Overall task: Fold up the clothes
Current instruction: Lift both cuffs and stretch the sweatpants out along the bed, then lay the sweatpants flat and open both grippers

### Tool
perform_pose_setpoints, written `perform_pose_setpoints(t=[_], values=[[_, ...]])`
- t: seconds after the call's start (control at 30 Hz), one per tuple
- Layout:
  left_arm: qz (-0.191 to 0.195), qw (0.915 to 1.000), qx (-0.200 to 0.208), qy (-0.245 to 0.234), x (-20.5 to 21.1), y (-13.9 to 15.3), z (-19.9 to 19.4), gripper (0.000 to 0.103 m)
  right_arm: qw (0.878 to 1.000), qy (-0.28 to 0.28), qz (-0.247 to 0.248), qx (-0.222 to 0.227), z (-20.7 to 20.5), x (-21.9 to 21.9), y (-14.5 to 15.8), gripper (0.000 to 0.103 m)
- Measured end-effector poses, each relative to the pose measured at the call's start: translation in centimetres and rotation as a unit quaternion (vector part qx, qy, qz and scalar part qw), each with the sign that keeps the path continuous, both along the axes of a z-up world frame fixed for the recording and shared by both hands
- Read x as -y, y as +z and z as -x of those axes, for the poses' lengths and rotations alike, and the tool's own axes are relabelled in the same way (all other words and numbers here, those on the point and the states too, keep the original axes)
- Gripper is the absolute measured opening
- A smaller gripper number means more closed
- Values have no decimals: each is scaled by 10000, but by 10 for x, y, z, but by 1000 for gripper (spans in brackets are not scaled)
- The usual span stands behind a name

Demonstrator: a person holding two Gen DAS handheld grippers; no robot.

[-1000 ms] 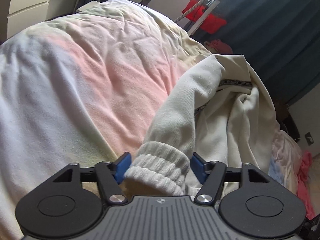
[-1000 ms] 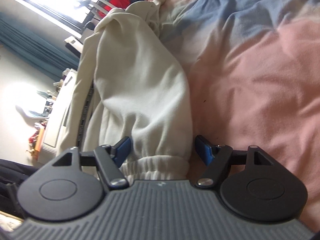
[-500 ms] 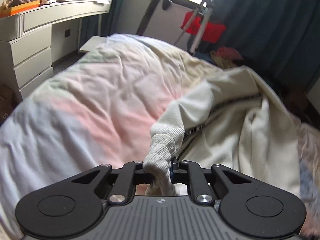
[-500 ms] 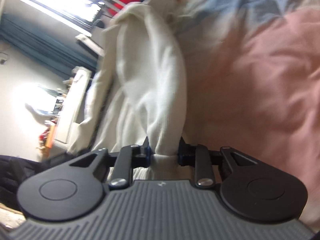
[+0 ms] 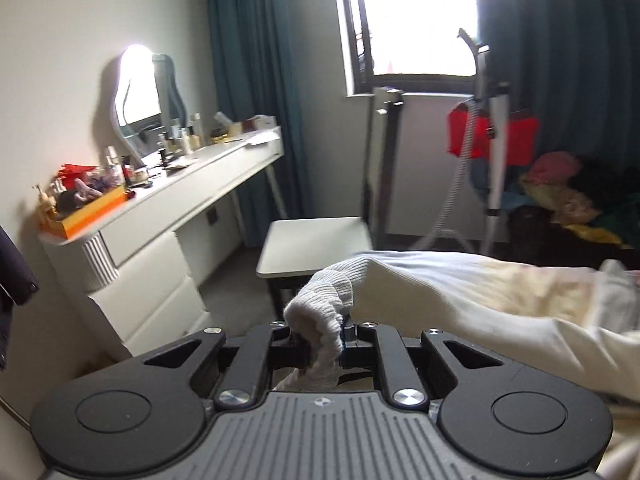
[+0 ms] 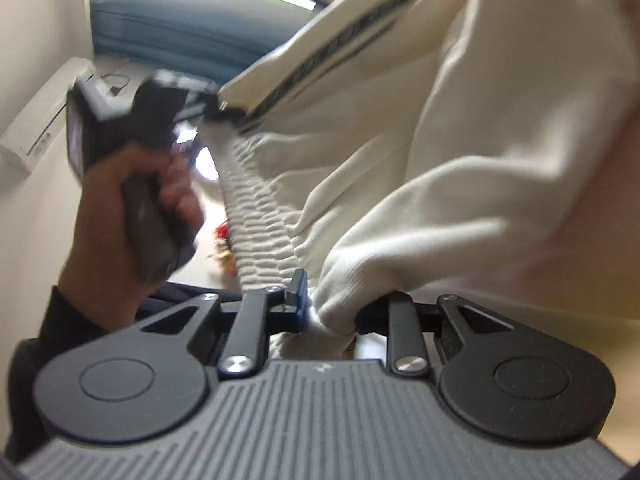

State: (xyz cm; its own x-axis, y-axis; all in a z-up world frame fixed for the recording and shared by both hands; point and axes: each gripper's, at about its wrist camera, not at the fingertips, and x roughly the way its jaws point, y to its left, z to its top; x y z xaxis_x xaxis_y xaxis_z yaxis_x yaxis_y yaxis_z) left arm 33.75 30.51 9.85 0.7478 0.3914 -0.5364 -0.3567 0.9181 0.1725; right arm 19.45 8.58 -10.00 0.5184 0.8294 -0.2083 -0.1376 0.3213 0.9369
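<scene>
Both tongs are clenched on the same cream garment. The left gripper (image 5: 322,340) pinches the ribbed cuff (image 5: 320,304), which bunches up between the closed fingers. From there the cream sweatshirt (image 5: 460,304) runs away to the right and slightly far, its sleeve lying roughly level, the cloth beyond it blurred. The right gripper (image 6: 330,312) is closed on a gathered wad of the ribbed hem (image 6: 256,216). That band stretches up and to the left toward the other tool, held in the person's left hand (image 6: 132,220), while the body of the sweatshirt (image 6: 480,120) hangs off to the right with a dark zip tape (image 6: 332,44) running diagonally across it. In both views the garment appears lifted between the two grips, though the blur leaves it unclear whether the far part rests on anything. Relation that matters: the long axis of the held edge runs gripper to gripper, and the bulk of the cloth lies to the right of both tools. Judgement: the step in hand is spreading the piece out, and folding proper has not begun. The next move likely needs the grips drawn apart along that axis to tension the edge. Background, far left: white dresser (image 5: 168,224) and stool (image 5: 312,244).
</scene>
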Motion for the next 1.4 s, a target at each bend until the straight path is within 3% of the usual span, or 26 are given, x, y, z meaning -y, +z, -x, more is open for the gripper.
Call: perform_pose_setpoints(t=[0.07,0.2,0.4,0.47,0.53,0.57,0.6,0.63,0.7,0.87,0.93,1.1,1.23,1.4], values=[[-26,9996,-142,242,-29,-9,-36,13,9998,210,-35,-8,-28,-40,-3,25],[424,9969,-429,507,-83,-52,-89,14,9981,606,50,-76,-75,-100,-16,26],[900,9922,-683,524,-107,-113,-110,18,9936,918,651,-81,-100,-134,-32,27],[998,9911,-727,500,-111,-129,-112,23,9927,982,696,-24,-101,-134,-29,27],[840,9936,-629,408,-106,-127,-100,42,9908,1089,809,9,-101,-132,-23,28],[770,9946,-586,368,-103,-125,-93,46,9891,1159,908,82,-98,-130,-19,30],[747,9951,-570,321,-100,-122,-85,59,9871,1226,1010,180,-93,-128,-13,40],[754,9951,-585,267,-97,-119,-76,76,9849,1294,1112,278,-88,-126,-8,59],[660,9962,-530,179,-87,-109,-52,81,9796,1440,1317,478,-72,-120,4,85],[415,9989,-225,4,-52,-78,26,87,9592,1750,1949,1062,-15,-83,35,85],[394,9992,-45,-53,-34,-68,63,89,9483,1690,2388,1232,6,-47,43,84],[318,9989,227,-245,27,-58,155,91,9229,1021,3427,1431,37,54,75,84],[545,9968,324,-482,83,-61,215,91,9041,465,3932,1609,57,132,100,84],[706,9926,222,-964,137,-68,260,92,8885,-19,4349,1463,40,165,136,84]])
